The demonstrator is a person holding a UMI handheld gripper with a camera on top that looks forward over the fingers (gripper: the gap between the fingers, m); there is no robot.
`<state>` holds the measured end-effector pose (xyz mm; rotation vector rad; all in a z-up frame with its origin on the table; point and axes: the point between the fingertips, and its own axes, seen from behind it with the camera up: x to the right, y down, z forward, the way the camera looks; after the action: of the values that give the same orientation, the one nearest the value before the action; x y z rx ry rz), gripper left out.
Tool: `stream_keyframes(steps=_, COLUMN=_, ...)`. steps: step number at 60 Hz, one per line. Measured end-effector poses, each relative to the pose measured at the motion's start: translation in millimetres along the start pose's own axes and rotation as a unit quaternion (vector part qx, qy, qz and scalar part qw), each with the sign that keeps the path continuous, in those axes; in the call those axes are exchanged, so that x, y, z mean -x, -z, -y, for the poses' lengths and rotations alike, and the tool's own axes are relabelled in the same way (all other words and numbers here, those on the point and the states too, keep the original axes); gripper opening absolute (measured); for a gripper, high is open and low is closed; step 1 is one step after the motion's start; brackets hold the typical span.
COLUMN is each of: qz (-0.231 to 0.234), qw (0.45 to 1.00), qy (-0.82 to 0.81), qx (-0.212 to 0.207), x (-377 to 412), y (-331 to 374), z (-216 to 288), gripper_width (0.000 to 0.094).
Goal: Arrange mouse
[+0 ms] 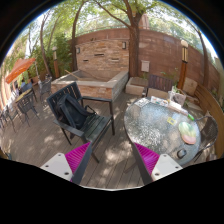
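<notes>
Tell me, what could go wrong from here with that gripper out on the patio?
The gripper hangs open and empty, well short of the glass table, and I cannot pick out a mouse on it, so it might reach for the wrong item. The tabletop looks cluttered with small things, easy to knock aside. A black chair stands close beside the table, just ahead of the fingers, and could snag the approach.

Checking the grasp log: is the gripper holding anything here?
No, the gripper is open, nothing between its pink pads; the glass table lies beyond them.
</notes>
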<state>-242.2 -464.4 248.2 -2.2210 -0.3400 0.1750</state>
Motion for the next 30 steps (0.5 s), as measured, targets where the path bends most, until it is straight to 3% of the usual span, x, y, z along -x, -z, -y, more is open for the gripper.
stream_keyframes(steps=15, qz=-0.022, qw=0.999, qy=-0.009, qx=0.03, x=-49, y=-6, z=-61, gripper_width=0.085)
stream_keyframes(steps=30, qz=-0.095, qw=0.991, qy=-0.049, qx=0.075, x=-198, y=-28, z=-172, gripper_width=0.0851)
